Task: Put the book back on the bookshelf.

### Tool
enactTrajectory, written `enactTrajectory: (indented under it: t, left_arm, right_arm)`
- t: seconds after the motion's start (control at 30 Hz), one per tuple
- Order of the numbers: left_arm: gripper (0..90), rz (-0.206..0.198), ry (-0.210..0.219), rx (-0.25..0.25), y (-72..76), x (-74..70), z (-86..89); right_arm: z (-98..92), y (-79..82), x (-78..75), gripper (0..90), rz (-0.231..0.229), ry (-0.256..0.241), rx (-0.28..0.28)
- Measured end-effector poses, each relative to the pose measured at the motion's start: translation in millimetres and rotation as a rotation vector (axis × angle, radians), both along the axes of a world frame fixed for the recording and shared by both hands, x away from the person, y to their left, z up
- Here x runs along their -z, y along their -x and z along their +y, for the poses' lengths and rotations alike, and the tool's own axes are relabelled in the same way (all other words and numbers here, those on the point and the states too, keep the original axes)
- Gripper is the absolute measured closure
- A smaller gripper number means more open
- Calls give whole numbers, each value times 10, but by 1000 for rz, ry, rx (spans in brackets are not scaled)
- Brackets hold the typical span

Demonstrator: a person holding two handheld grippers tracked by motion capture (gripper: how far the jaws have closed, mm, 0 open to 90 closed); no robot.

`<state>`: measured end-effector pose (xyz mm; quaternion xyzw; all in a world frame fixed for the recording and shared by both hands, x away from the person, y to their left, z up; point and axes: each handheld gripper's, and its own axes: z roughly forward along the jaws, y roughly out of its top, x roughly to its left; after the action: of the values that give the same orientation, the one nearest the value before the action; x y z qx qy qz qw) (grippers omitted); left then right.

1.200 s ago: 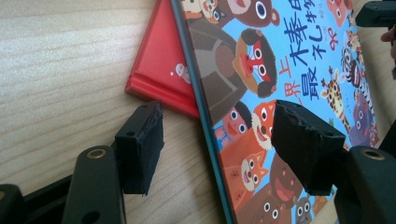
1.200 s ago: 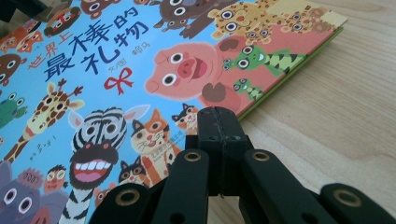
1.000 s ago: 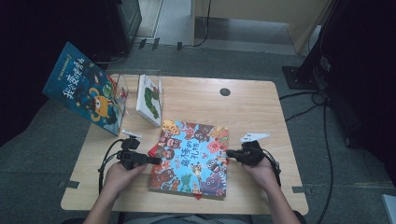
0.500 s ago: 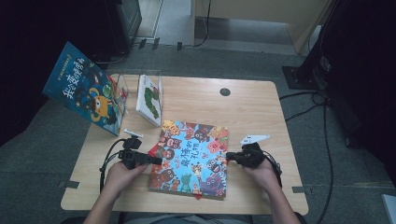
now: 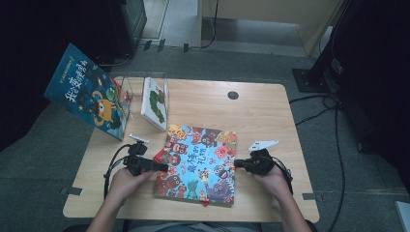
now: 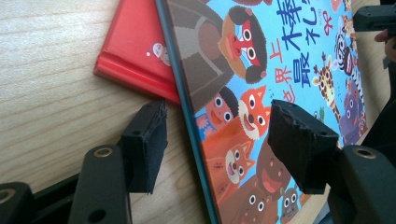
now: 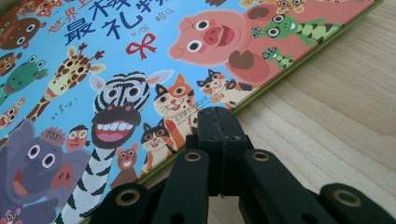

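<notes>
Picture book (image 5: 199,164), a large flat volume with a blue cover crowded with cartoon animals, lies face up on the near middle of the wooden table (image 5: 261,121), between the two grippers. Its cover shows a zebra, a pig, cats and a giraffe in the right gripper view (image 7: 140,70), and foxes and bears in the left gripper view (image 6: 261,84). A red book (image 6: 135,46) lies beneath it, a corner sticking out past its left edge on the far side (image 5: 158,155).

Left gripper (image 5: 162,167) sits at the left edge of the picture book, its jaws spread wide; in the left gripper view (image 6: 217,140) one jaw rests over the bare table and the other over the cover, with the book's edge running between them, and neither pad presses on it. Right gripper (image 5: 237,163) sits just beside the book's right edge, its jaws closed together on nothing; in the right gripper view (image 7: 217,123) the tips meet at the edge of the cover.

At the far left of the table a clear stand (image 5: 126,89) holds a white book (image 5: 155,102) leaning upright. A blue book (image 5: 89,92) leans out past the table's left edge. A dark round hole (image 5: 233,95) marks the tabletop at the far side.
</notes>
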<state>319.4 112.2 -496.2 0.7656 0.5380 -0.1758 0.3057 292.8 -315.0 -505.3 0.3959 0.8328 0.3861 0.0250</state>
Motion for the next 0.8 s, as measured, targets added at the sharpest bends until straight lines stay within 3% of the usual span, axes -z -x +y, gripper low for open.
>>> enactTrajectory:
  t: [0.33,0.53,0.63,0.8]
  left_arm:
    - [412,13,-6,-4,-10,-3,-6]
    - [475,30,-53,7,-44,-72,-21]
    - [475,13,-92,31,-44,-173,-51]
    - [523,-2,-50,1,-39,-322,50]
  right_arm:
    - [77,0,1,900,-7,-6,-26]
    - [73,-6,5,900,-6,-10,-29]
    - [72,-10,9,900,-8,-13,-32]
    - [99,-29,21,900,-14,-29,-32]
